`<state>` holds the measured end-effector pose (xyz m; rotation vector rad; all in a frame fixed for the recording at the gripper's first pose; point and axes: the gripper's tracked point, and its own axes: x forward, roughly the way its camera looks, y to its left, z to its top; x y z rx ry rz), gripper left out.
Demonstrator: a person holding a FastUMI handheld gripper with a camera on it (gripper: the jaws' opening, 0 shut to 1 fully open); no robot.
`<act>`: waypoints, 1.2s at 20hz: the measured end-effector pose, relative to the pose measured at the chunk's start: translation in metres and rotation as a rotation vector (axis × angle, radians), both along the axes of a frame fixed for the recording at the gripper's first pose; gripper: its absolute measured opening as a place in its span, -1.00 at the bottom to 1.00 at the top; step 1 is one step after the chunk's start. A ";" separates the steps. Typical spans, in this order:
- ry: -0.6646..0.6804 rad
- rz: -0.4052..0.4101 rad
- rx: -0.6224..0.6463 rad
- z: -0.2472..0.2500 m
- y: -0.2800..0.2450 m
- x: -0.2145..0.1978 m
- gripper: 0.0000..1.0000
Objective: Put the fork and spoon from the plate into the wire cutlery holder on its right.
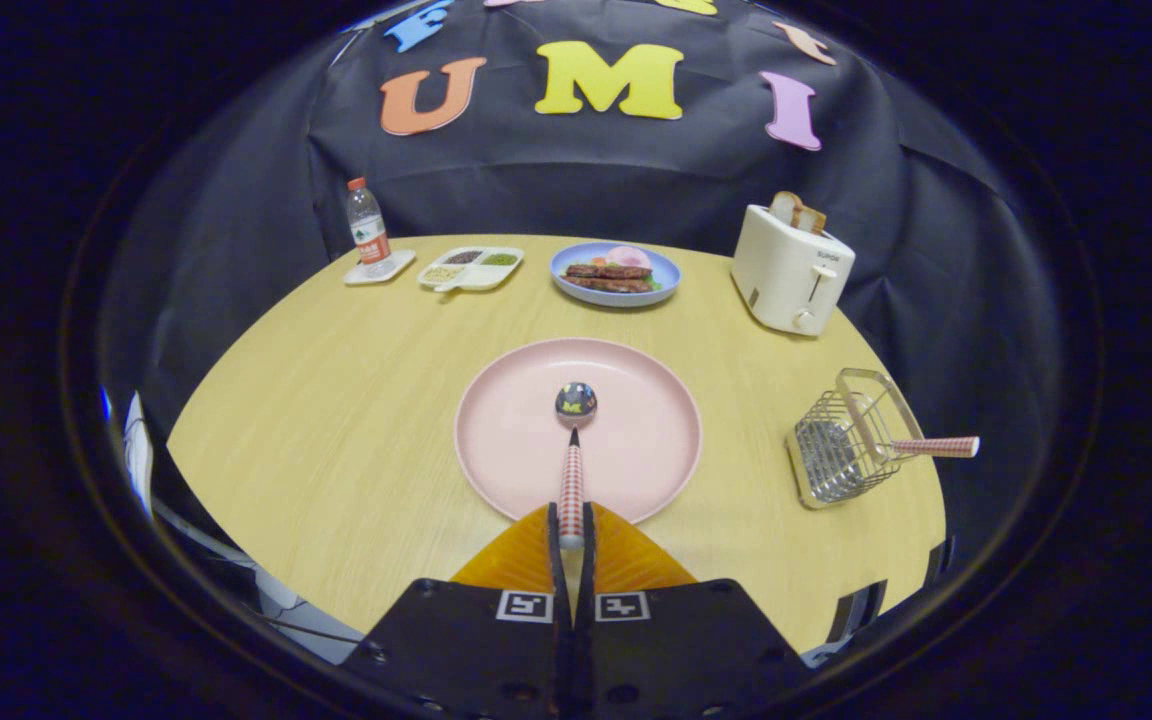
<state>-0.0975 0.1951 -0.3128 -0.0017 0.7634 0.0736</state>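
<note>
A pink plate (506, 440) lies on the wooden table just ahead of my fingers. A spoon (573, 440) with a shiny bowl and a red-and-white checked handle points from the plate's middle back toward me. My gripper (571, 535) is shut on the spoon, with both fingers pressed on the end of its handle. To the right of the plate stands the wire cutlery holder (846, 440). A second checked handle (936, 447) sticks out of it to the right; this looks like the fork.
Beyond the plate sit a blue plate of food (616, 274), a white divided tray (471, 268) and a water bottle (368, 228). A cream toaster (791, 268) with bread stands at the back right. The table's curved edge runs close behind the holder.
</note>
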 end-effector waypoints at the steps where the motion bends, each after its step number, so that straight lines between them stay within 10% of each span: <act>1: 0.025 -0.016 0.006 0.007 -0.007 0.000 -0.99; 24: 0.295 -0.212 0.085 0.144 -0.216 -0.023 -0.99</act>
